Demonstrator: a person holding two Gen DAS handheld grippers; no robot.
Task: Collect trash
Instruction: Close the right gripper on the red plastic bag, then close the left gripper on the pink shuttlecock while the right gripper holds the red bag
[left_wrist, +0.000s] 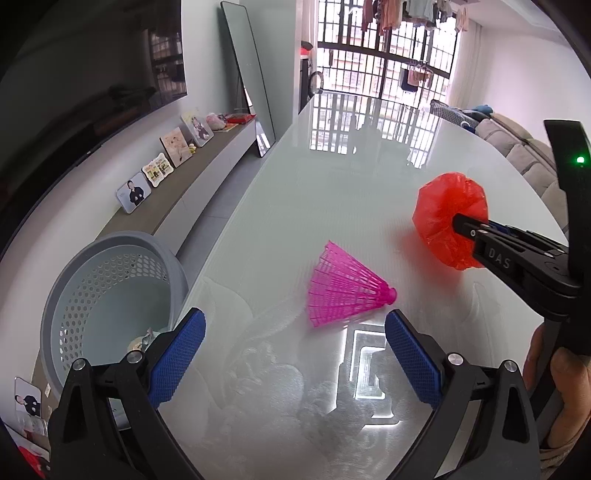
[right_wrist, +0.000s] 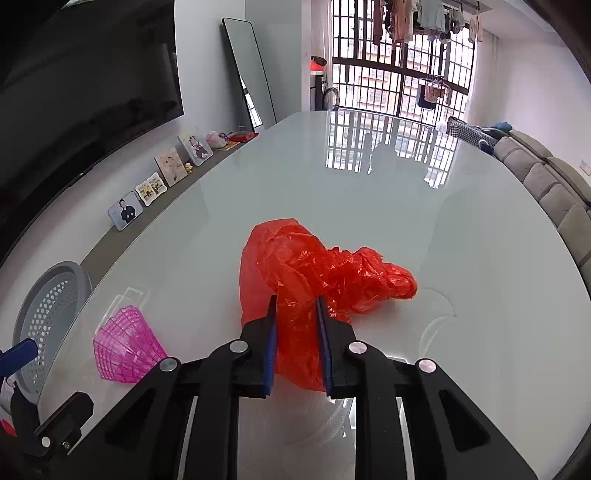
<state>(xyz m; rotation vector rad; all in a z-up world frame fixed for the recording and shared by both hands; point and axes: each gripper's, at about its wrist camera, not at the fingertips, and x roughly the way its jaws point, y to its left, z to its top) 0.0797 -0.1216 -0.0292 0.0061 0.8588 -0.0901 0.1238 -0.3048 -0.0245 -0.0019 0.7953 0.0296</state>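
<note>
A crumpled red plastic bag (right_wrist: 314, 266) rests on the glossy white table (right_wrist: 369, 192), and my right gripper (right_wrist: 297, 299) is shut on its near end, with the film bunched between the blue pads. In the left wrist view that bag (left_wrist: 443, 214) hangs off the right gripper's tip (left_wrist: 458, 219) at the right. A pink plastic shuttlecock (left_wrist: 343, 288) lies on its side just ahead of my left gripper (left_wrist: 294, 315), which stands open with nothing between its fingers. The shuttlecock (right_wrist: 125, 350) also shows at the lower left of the right wrist view.
A grey perforated basket (left_wrist: 110, 280) stands beyond the table's left edge, with some small scraps at its bottom. Photo frames (left_wrist: 162, 170) line a low shelf by the wall, beside a leaning mirror (left_wrist: 251, 81). A grey sofa (left_wrist: 524, 158) runs along the right.
</note>
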